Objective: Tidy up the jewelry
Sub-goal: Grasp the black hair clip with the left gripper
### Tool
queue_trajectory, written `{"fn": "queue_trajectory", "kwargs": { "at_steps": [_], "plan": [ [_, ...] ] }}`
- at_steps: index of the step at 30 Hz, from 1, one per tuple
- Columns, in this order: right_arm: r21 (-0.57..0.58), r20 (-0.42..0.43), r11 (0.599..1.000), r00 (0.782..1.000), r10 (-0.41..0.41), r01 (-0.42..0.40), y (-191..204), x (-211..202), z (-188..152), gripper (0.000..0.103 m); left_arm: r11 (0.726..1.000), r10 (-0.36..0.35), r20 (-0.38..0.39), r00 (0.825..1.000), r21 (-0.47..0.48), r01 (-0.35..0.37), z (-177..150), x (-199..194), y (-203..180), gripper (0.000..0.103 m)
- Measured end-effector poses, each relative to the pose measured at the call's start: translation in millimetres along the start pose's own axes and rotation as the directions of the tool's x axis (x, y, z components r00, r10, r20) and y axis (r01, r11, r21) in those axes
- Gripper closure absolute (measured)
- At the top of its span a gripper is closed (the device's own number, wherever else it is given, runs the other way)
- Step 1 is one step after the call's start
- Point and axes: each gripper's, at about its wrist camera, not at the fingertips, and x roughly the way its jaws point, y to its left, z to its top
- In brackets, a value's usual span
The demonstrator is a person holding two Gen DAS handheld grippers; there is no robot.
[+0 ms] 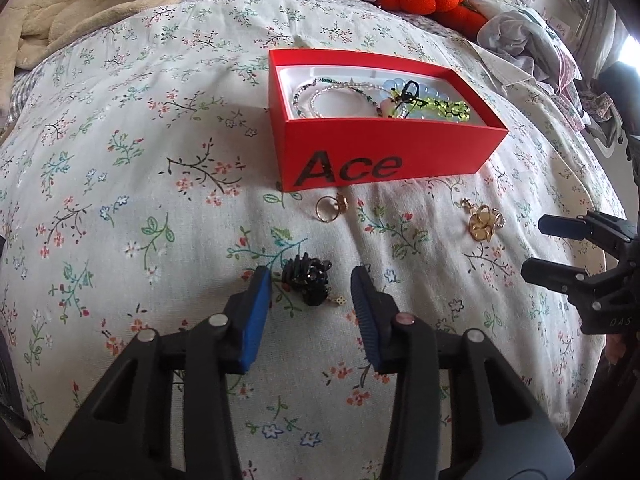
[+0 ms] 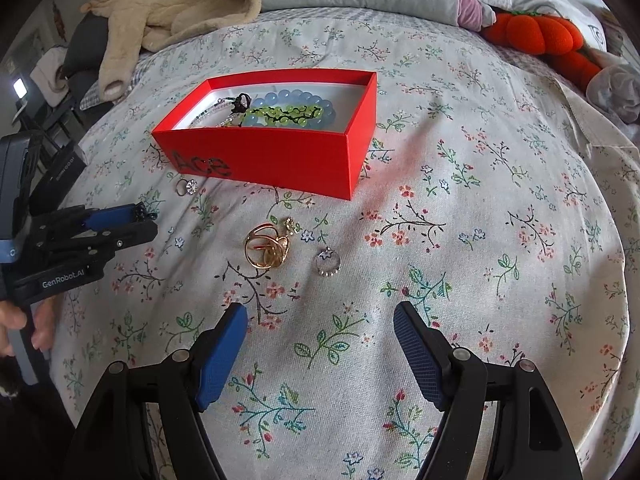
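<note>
Fingers of our left gripper [image 1: 310, 280] stand partly apart on either side of a black beaded piece [image 1: 307, 283] on the floral bedspread [image 1: 120, 160], with daylight between each blue pad and the beads, so nothing is clamped yet; our right gripper [image 2: 320, 320] hangs wide open and empty above bare cloth. We see the black piece low between the left fingertips, near us and well short of the red box [image 1: 380, 156], which lies farther off and already holds bead bracelets [image 2: 288, 110]. A gold ring [image 1: 330, 208] rests just in front of the box; a gold flower ring [image 2: 267, 249] and a small silver ring [image 2: 328, 262] lie side by side beyond the right fingertips. We judge the black piece light, lumpy and loosely strung, likely to sag or slide on the soft quilt, with a tiny gold charm [image 1: 339, 300] dangling on its right. We reckon the bulky middle of the cluster the best place to pinch, square across and close to the cloth, not by the charm.
</note>
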Motion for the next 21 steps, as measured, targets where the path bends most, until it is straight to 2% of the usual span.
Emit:
{"fn": "queue_trajectory", "kwargs": {
  "at_steps": [3, 14, 21],
  "plan": [
    [0.002, 0.0, 1.0, 1.0, 0.0, 0.0, 0.4, -0.2, -0.8, 0.026, 1.0, 0.008, -0.002, 1.0, -0.005, -0.008, 0.8, -0.1, 0.7, 0.078],
    [0.002, 0.003, 1.0, 1.0, 0.005, -0.005, 7.4, 2.3, 4.9, 0.026, 1.0, 0.014, 0.043, 0.999, -0.016, -0.013, 8.7, -16.4, 2.4, 0.078],
    [0.004, 0.0, 0.999, 0.999, 0.034, -0.034, 18.4, 10.3, 13.7, 0.026, 0.999, 0.021, 0.037, 0.999, -0.04, -0.02, 9.0, -20.0, 5.5, 0.078]
  ]
}}
